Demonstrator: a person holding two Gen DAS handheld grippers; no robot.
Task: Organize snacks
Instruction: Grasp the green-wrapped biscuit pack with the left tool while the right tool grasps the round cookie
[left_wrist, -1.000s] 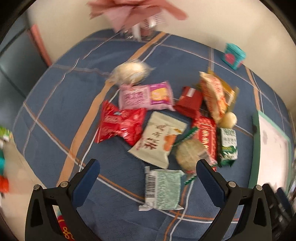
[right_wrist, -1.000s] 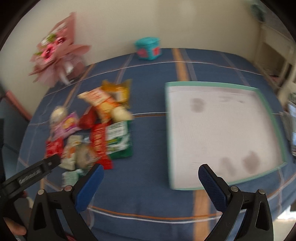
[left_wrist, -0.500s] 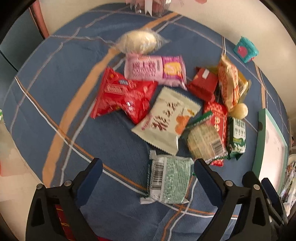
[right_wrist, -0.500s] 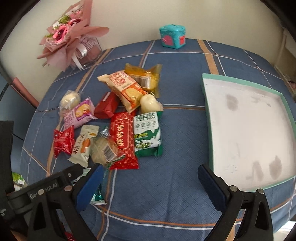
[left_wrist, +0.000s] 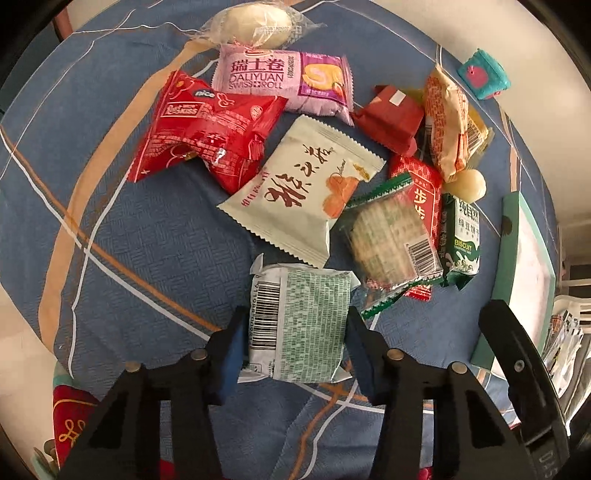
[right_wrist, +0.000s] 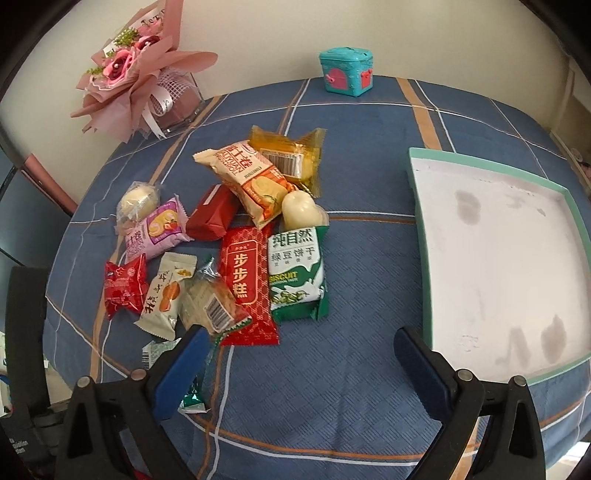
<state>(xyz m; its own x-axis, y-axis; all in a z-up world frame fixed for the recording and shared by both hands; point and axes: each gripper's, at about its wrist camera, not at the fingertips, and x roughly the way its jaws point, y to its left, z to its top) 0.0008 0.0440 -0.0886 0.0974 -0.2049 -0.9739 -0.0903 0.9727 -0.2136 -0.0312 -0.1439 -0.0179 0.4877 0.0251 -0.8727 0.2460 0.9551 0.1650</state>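
Observation:
Several wrapped snacks lie in a pile on the blue plaid tablecloth (left_wrist: 155, 258). My left gripper (left_wrist: 295, 343) is shut on a pale green snack packet (left_wrist: 306, 325), barcode side up, at the pile's near edge. Beyond it lie a white packet (left_wrist: 299, 188), a red packet (left_wrist: 207, 129) and a pink Swiss roll packet (left_wrist: 284, 79). My right gripper (right_wrist: 299, 365) is open and empty above bare cloth, right of the pile. A red cake packet (right_wrist: 245, 280) and a green biscuit packet (right_wrist: 295, 273) lie just ahead of it. The green-rimmed white tray (right_wrist: 421, 236) is to its right.
A pink flower bouquet (right_wrist: 136, 74) stands at the back left of the table. A small teal box (right_wrist: 347, 70) stands at the back by the wall. The tray also shows in the left wrist view (left_wrist: 511, 229), at the right. The table's front edge is close below both grippers.
My left gripper has moved down and forward to the pale green packet and closed on it. My right gripper has stayed open, its view shifting left toward the pile.

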